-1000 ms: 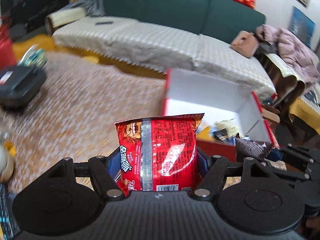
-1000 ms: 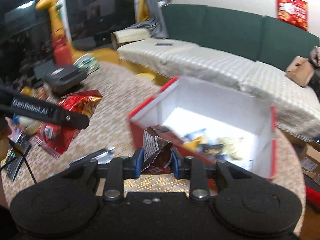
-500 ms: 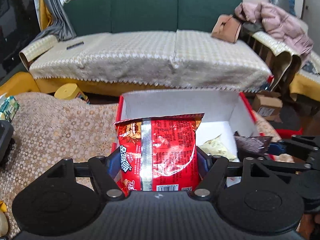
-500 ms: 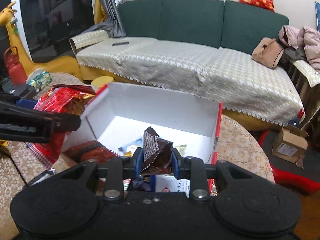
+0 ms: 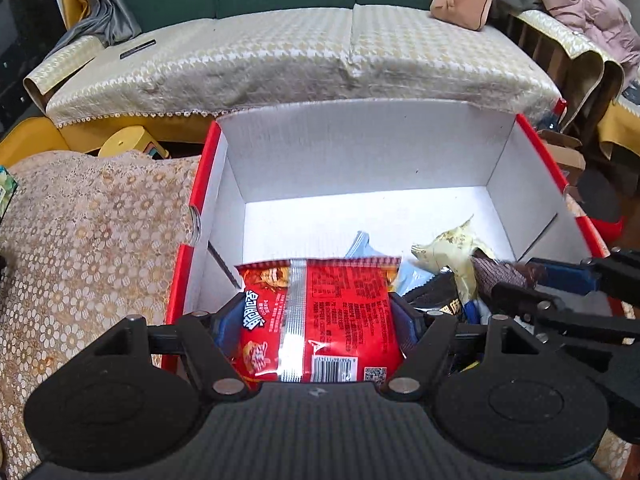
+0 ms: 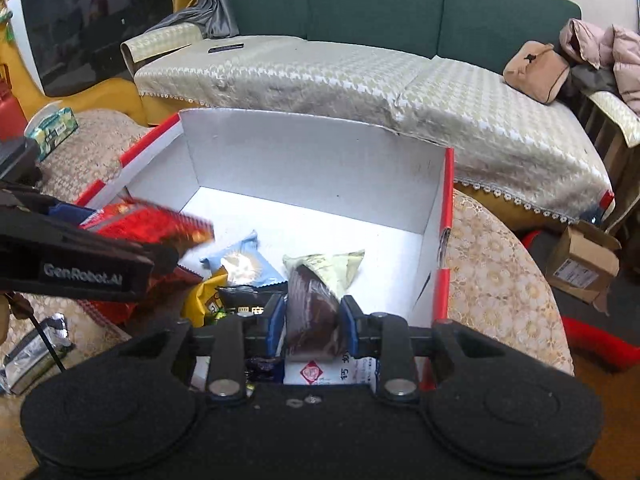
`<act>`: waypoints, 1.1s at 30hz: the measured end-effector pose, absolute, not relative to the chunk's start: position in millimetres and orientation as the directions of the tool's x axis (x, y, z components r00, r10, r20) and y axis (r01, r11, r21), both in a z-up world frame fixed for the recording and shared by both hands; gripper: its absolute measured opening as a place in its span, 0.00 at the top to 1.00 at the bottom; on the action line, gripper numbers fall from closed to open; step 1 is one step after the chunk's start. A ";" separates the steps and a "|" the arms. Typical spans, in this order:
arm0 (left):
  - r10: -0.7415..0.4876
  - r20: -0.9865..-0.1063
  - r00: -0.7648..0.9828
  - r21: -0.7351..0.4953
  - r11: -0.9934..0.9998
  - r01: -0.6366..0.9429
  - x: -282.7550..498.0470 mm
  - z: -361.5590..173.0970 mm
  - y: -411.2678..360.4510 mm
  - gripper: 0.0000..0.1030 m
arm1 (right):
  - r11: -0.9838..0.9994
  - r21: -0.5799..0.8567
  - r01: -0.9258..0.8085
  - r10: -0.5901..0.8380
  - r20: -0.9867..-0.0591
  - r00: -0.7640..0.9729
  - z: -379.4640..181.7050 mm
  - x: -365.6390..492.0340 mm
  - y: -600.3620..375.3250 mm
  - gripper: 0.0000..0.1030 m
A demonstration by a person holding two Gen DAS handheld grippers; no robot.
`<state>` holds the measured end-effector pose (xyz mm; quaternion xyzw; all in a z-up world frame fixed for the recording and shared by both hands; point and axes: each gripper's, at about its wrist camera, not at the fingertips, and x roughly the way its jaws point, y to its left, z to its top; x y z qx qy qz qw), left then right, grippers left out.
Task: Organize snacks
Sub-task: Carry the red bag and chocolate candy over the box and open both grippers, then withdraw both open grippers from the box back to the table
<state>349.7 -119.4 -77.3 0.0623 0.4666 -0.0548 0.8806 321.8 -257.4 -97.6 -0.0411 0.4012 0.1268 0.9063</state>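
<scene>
A red-edged white cardboard box [image 5: 360, 152] [image 6: 304, 164] stands open on the patterned table. My left gripper [image 5: 316, 316] is shut on a red snack packet [image 5: 320, 320] and holds it over the box's near left corner. My right gripper [image 6: 313, 322] is shut on a small dark brown packet [image 6: 310, 312], held over the box's near right part; that packet [image 5: 504, 276] also shows at the right of the left wrist view. On the box floor lie a pale blue packet [image 6: 240, 264], a cream packet [image 6: 332, 266], a yellow one [image 6: 202, 300] and a black one [image 6: 244, 306].
A green sofa with a beige cover [image 5: 304, 52] runs behind the table. A tan bag [image 6: 536, 70] and a pink coat [image 5: 576, 4] lie on its right end. A small cardboard carton [image 6: 582, 264] sits on the floor at right. A foil packet [image 6: 36, 348] lies left of the box.
Both grippers have moved forward and down from beside the box to over its inside, each keeping hold of its packet. The view has swung toward the sofa.
</scene>
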 end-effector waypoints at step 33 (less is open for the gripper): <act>-0.129 -0.716 0.686 -0.089 0.992 0.094 221.1 13.5 -49.5 0.20 | 0.944 0.096 -0.317 0.301 -0.643 0.704 -29.5 231.7 -245.3 0.57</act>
